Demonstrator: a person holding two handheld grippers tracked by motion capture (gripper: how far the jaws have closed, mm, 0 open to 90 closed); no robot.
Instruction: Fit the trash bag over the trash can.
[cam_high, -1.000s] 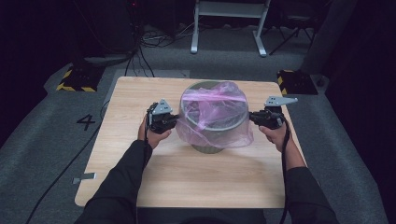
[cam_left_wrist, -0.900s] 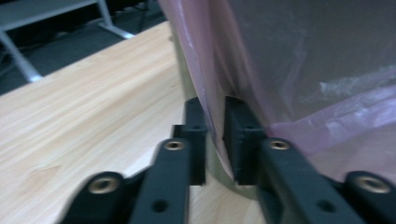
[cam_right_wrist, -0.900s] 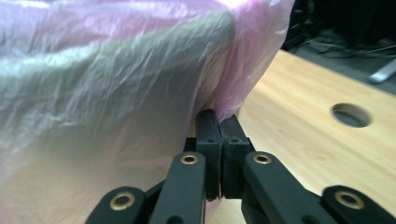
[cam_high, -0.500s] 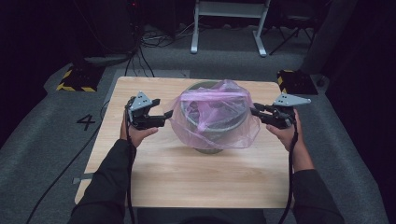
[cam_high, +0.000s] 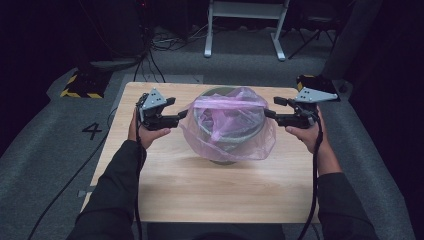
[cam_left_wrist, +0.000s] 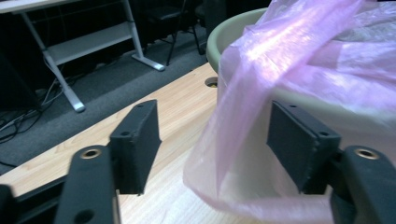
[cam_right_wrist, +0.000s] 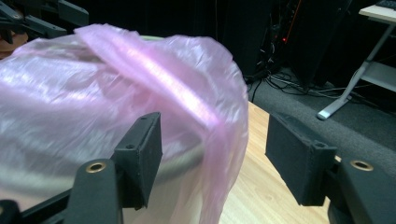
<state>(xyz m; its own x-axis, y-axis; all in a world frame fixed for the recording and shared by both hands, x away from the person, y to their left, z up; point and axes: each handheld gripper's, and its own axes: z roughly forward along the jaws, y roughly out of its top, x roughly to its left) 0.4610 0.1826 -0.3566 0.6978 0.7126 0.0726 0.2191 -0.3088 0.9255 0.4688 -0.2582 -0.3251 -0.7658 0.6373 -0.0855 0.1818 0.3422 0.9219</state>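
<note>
Left tool (cam_high: 181, 114) jaws spread, just been closing slightly; right tool (cam_high: 270, 110) jaws spread, just been opening; neither pinches anything; pink bag (cam_high: 227, 125) over bin (cam_high: 223, 151) sits btwn both tools, on bench (cam_high: 200, 190).

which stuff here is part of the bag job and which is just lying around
In the job:
- pink plastic bag, draped over the bin
- grey round bin
- left gripper, jaws just opened, not pinching the film
- right gripper, the same

Just lying about:
- cables on the floor
- white table frame
- black-and-yellow striped block
</note>
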